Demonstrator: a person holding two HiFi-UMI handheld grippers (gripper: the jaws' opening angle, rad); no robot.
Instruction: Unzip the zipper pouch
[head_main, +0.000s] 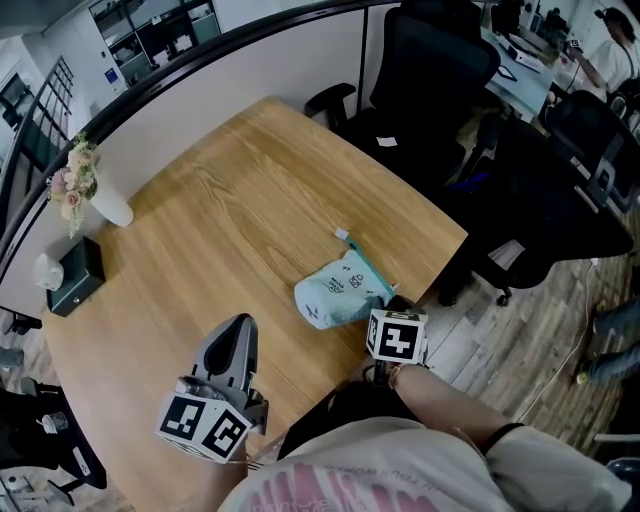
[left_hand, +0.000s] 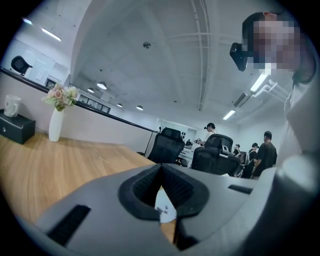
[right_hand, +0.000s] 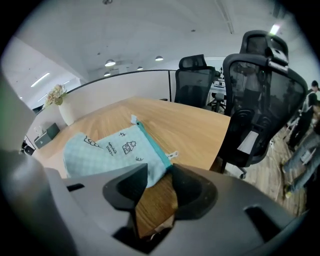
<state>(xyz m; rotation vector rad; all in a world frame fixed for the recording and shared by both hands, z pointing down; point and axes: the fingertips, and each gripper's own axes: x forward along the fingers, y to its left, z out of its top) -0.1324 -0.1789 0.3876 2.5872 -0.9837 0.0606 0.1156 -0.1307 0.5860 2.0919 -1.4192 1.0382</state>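
Office room, curved wooden desk (head_main: 230, 200) set against a low grey partition (head_main: 190, 95); black office chairs (head_main: 430, 70) stand past the desk's right edge.

Far left edge of desk: white vase with pale flowers (head_main: 103, 200). Just beside it along that edge is a black box (head_main: 76, 276) with a white cup (head_main: 48, 270) on top.

Zipper pouch (head_main: 340, 290): light blue-green fabric with small printed drawings, lying flat close to the desk's right edge at its near end. Teal zipper band (right_hand: 152, 145) runs along the side towards the chairs. Zipper looks closed.

Right gripper (right_hand: 160, 169): at the pouch's near corner, tilted down. Jaws stand clearly apart and bare wood shows through the gap. The pouch corner lies at the jaw tips, and a small pale tab (right_hand: 173, 155) at the end of the zipper band sits just off the right-hand tip. Pads not seen pressing on the fabric.

Left gripper (head_main: 240, 322): over bare desk near the near edge, well apart from the pouch. Jaw tips meet and hold nothing.
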